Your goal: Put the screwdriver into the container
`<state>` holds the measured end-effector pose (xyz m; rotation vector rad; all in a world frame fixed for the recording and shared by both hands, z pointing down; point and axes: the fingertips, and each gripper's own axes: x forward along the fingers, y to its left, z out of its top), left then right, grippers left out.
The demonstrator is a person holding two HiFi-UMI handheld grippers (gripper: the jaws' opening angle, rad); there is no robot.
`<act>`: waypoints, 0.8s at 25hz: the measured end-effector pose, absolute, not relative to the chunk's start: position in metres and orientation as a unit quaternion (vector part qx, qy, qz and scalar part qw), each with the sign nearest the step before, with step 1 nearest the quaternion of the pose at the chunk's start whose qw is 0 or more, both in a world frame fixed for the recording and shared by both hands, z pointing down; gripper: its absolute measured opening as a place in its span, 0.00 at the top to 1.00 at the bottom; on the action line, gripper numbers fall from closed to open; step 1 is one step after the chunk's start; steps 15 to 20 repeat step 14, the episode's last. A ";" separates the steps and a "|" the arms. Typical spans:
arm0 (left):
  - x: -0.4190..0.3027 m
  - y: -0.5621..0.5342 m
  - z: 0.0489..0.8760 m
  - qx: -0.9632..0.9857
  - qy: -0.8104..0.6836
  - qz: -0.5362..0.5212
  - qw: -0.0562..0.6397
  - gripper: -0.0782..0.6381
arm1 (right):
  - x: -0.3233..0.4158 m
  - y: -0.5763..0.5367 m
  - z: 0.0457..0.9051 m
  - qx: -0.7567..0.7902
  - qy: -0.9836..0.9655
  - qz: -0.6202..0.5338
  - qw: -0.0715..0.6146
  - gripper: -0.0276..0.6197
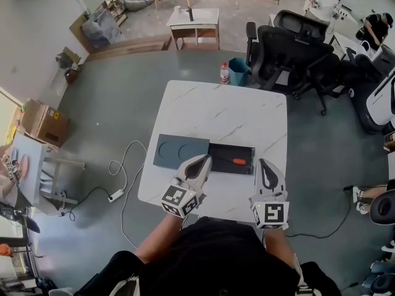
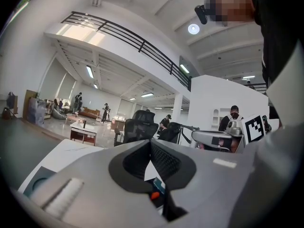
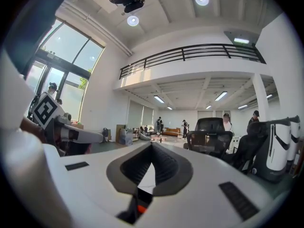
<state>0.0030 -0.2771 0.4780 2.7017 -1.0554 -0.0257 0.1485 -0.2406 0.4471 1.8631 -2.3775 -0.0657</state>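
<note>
Head view, and the screwdriver (image 1: 231,161) is lying flat inside the black container (image 1: 244,152), orange handle at the 3 o'clock end, shaft pointing towards 9 o'clock. The container sits on the near half of the white marble table (image 1: 222,110), and against its 9 o'clock side is a grey-blue slab (image 1: 176,148) with two round recesses.

The left gripper (image 1: 202,160) has its tip over the container's 9 o'clock end, right where it meets the slab. Its own view shows the left gripper (image 2: 151,142) with jaws pressed together and nothing between them. The right gripper (image 1: 264,163) sits just off the container's 3 o'clock end, over bare tabletop, and its own view shows the right gripper (image 3: 152,144) fully closed and empty too.

Past the table at 12 o'clock, a red-capped bottle (image 1: 224,74) and a blue bin (image 1: 238,71) stand on the floor, with black office chairs (image 1: 290,45) at 1 o'clock
</note>
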 end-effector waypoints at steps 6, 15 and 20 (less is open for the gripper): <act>-0.001 -0.273 0.480 0.924 -0.362 -0.005 0.123 0.88 | 0.146 -0.240 0.449 0.615 -0.785 -0.023 0.066 0.95; -0.004 -0.272 0.489 0.924 -0.362 0.005 0.125 0.88 | 0.143 -0.241 0.457 0.610 -0.788 -0.020 0.079 0.95; -0.004 -0.272 0.489 0.924 -0.362 0.005 0.125 0.88 | 0.143 -0.241 0.457 0.610 -0.788 -0.020 0.079 0.95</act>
